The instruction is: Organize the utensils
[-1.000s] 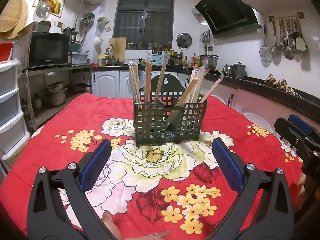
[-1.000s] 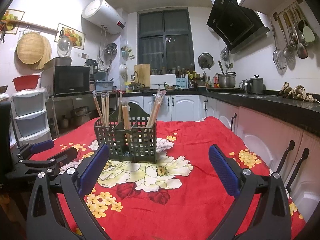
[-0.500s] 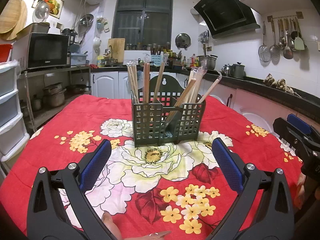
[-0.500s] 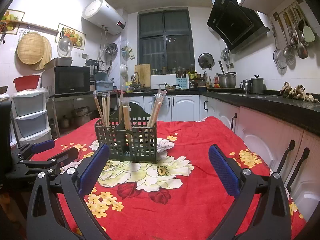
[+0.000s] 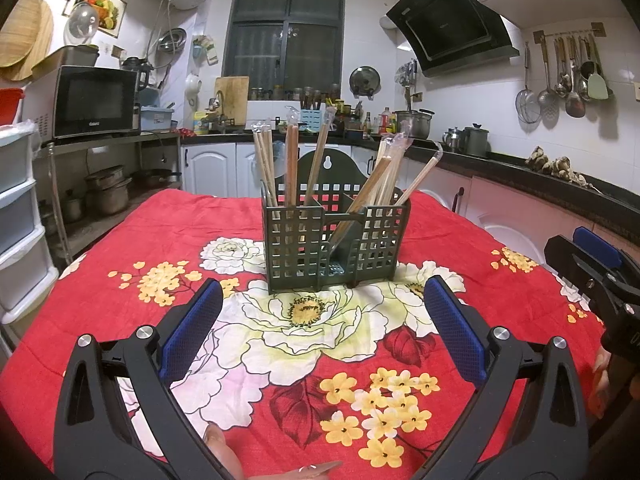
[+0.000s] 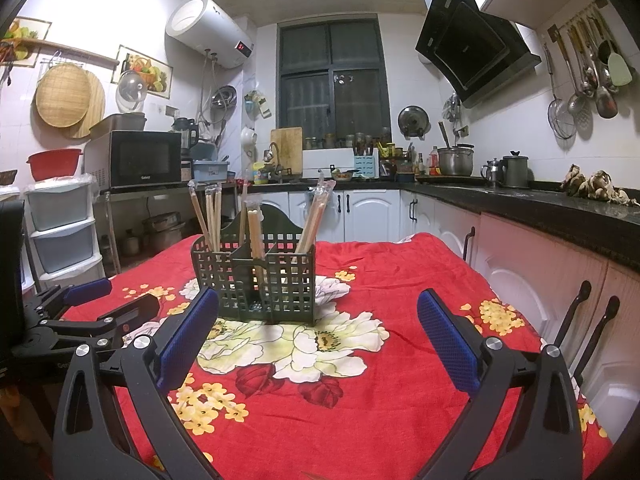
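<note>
Both of your tools have barely moved over the last second. The left tool [image 5: 320, 312] hangs low over the table [image 5: 100, 320] with its blue pads spread wide and nothing between them, pointed straight at the green basket [image 5: 336, 244]. Compared with a second ago the basket sits a touch higher and fuller in the left view, so you have drifted slightly toward it; no reach has begun. The right tool [image 6: 316, 320] is likewise spread wide and empty, and its view is practically unchanged.

The basket stands upright near the middle of the red flowered tablecloth [image 5: 460, 236], well ahead of both tools. The chopsticks [image 5: 292, 164] are all inside it: several pairs stand nearly upright in the compartment on the left of the left view, while others [image 5: 380, 184] lean hard to the right in the neighbouring compartment. Many tips wear clear plastic sleeves. I see no loose utensil on the cloth in either view.

Judging from that, either the sorting is about finished or you are pausing before you regroup pairs between compartments; the pictures cannot settle which. If you go for a pair, the leaning ones look easiest to pinch near the top. The basket looks light and may tip or slide if you pull sideways.
</note>
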Demonstrator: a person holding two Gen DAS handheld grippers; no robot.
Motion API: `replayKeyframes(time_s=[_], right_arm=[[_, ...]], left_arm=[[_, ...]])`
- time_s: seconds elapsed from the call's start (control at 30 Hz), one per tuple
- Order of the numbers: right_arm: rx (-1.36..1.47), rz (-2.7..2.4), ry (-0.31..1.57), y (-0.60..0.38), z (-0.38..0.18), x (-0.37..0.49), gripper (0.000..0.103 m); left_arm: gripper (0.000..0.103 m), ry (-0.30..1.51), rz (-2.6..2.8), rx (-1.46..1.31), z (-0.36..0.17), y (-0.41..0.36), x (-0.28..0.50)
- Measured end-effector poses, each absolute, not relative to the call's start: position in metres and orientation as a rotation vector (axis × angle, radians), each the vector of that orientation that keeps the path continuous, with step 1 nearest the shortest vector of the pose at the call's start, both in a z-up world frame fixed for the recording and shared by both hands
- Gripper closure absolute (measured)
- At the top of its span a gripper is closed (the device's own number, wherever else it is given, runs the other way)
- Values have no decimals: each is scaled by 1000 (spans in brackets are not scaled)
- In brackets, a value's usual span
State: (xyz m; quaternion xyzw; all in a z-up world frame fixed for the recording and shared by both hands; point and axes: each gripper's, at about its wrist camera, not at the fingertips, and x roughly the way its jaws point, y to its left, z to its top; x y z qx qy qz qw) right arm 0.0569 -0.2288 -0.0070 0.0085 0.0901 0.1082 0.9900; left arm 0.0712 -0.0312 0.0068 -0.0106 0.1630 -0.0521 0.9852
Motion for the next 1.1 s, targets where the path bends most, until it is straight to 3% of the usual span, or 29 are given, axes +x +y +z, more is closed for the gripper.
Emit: replayKeyframes(time_s=[0.9, 1.1], right_arm=[[35, 196, 211, -233, -8, 58, 6], [-33, 60, 450, -257, -9, 107, 6]], left_arm=[[10, 435, -76, -49, 10, -16, 85], [10, 608, 61, -37, 15, 34, 127]])
